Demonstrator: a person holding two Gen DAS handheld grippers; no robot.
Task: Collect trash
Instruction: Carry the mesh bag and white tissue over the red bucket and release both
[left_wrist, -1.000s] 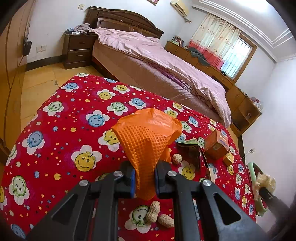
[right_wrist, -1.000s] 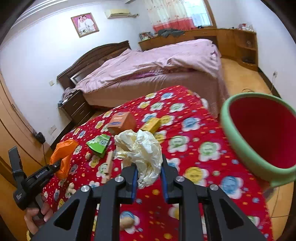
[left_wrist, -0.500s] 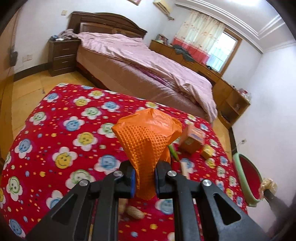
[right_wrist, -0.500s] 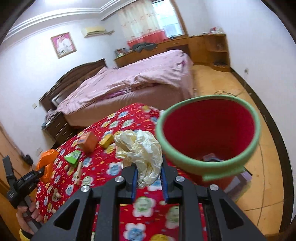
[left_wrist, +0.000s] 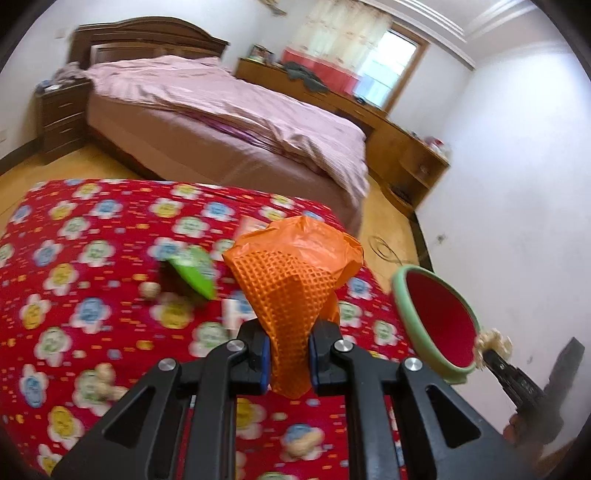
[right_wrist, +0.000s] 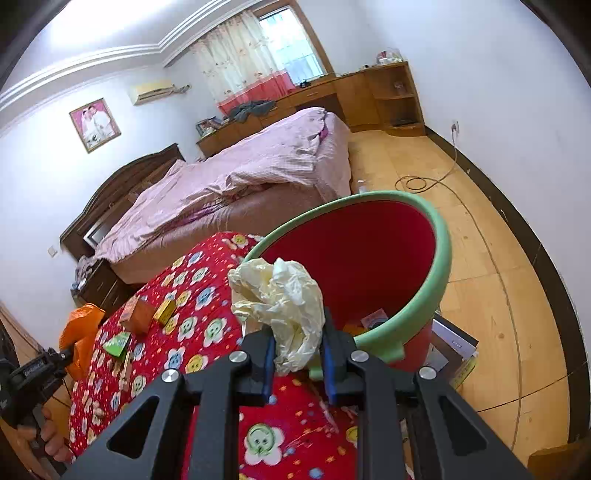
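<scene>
Left wrist view: the left claw (left_wrist: 287, 353) is seen clamped on an orange mesh bag w/ plastic (left_wrist: 291, 280), which stands up between the blue pads. Below it a red smiley-print surface (left_wrist: 92, 258) is spread, blurred here. A green wrapper (left_wrist: 194, 271) and a few peanuts (left_wrist: 150, 290) are made out on it, though the blur leaves smaller bits unclear. At the right edge of the surface a red bin w/ a green rim (left_wrist: 436, 325) is seen, and just beside its rim the right claw's load shows as a pale lump.

Right wrist view: the right claw (right_wrist: 297, 356) is closed on a crumpled cream plastic bag (right_wrist: 282, 299), held up in front of the bin (right_wrist: 441, 258), at its near rim. Some scraps are visible at the bin's bottom. On the surface (right_wrist: 207, 325) an orange-brown box (right_wrist: 137, 314), a small yellow box (right_wrist: 165, 311) and the green wrapper (right_wrist: 117, 344) are left lying, well apart from the bin. The left claw is seen at far left w/ the orange bag (right_wrist: 83, 332), gripped by a hand (right_wrist: 50, 439). A pink-covered bed (right_wrist: 236, 184) is seen behind.
</scene>
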